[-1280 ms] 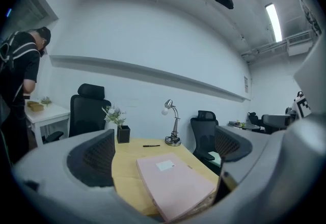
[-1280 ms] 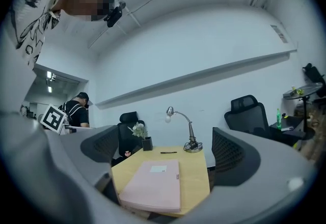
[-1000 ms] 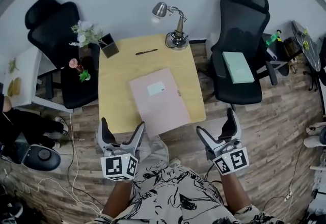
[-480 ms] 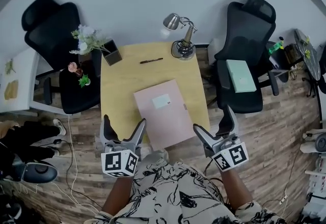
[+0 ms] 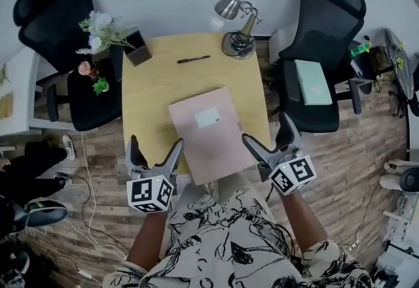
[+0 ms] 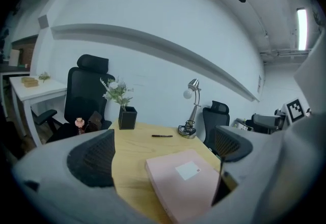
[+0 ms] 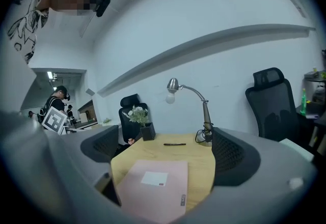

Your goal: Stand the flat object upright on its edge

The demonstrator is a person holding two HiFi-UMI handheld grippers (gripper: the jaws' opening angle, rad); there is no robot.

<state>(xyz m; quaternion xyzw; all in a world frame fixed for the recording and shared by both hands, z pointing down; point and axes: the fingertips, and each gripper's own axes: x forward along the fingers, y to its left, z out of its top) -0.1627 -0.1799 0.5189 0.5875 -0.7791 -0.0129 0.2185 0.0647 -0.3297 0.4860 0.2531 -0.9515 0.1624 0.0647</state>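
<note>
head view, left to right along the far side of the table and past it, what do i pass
black flower pot → pen → desk lamp → black chair with a teal book on its seat

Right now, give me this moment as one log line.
stage: pre-grasp | folder: flat on table, untouched | left tongs: open, empty | right tongs: open, empty

Two chairs point(image 5: 49, 10), one folder point(image 5: 206, 136), one pen point(image 5: 194, 58)
</note>
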